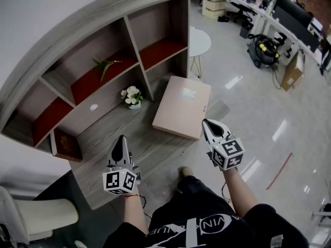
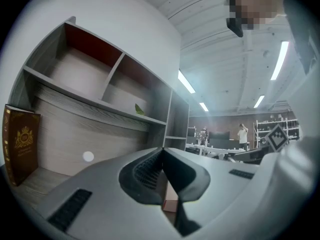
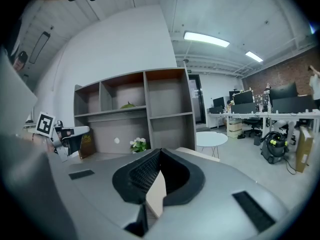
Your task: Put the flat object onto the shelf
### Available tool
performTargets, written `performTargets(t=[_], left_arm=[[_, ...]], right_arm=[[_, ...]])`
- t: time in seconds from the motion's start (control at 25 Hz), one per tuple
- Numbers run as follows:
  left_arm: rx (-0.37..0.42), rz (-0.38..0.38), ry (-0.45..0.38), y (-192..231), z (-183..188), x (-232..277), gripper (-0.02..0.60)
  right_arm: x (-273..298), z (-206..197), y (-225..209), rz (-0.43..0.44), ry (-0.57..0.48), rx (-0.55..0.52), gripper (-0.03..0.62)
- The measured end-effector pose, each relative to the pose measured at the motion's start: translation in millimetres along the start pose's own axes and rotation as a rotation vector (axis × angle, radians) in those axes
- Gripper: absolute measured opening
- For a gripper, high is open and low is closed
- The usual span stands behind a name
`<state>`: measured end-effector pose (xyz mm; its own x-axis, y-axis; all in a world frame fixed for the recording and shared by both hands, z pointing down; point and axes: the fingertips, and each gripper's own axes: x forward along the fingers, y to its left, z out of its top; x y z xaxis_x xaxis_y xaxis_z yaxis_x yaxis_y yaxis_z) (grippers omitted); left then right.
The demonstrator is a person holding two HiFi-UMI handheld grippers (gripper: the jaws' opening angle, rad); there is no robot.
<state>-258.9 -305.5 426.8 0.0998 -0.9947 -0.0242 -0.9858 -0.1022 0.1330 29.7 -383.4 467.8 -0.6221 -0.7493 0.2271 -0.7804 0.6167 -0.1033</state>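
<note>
Currently we log: flat box (image 1: 182,106) pinched at near corner by right gripper (image 1: 208,124), tilted over desk (image 1: 114,133) edge, not yet on shelf (image 1: 135,48). Left gripper (image 1: 122,138) closed, empty. Outstanding, we judge: placement on shelf.

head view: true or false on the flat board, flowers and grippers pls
The right gripper is clamped on the flat board. True.
The flat board lies inside a shelf compartment. False: it is held in front of the shelf.
The white flowers stand in an upper compartment. False: they stand on the lower surface.
The left gripper touches the flat board. False: it is apart from it, jaws together.
A dark book stands upright at the shelf's left end. True.
</note>
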Motion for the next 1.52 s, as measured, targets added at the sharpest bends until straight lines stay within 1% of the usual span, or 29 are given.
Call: performTargets(t=[0.08, 0.2, 0.24, 0.4, 0.56, 0.8, 1.16, 1.52], left_arm=[[0.025, 0.0, 0.007, 0, 3, 0, 0.005], [0.094, -0.011, 0.028, -3, 7, 2, 0.005], [0.106, -0.015, 0.027, -4, 9, 2, 0.005], [0.101, -0.016, 0.007, -5, 19, 3, 0.005], [0.1, -0.012, -0.012, -5, 29, 2, 0.005], [0.127, -0.022, -0.025, -6, 38, 6, 0.005], [0.106, -0.013, -0.058, -3, 50, 10, 0.005], [0.106, -0.018, -0.077, -5, 57, 12, 0.005]], right_arm=[[-2, 5, 2, 0.005, -0.012, -0.015, 0.011], [-4, 13, 6, 0.016, -0.028, -0.031, 0.009], [-5, 15, 7, 0.021, -0.034, -0.035, 0.009], [-9, 25, 9, 0.031, -0.058, -0.044, 0.011], [-14, 37, 7, 0.018, -0.083, -0.041, 0.009], [-17, 50, 3, 0.002, -0.113, -0.055, 0.009], [-21, 71, -1, -0.007, -0.169, -0.064, 0.009], [-24, 81, -1, -0.01, -0.205, -0.065, 0.009]])
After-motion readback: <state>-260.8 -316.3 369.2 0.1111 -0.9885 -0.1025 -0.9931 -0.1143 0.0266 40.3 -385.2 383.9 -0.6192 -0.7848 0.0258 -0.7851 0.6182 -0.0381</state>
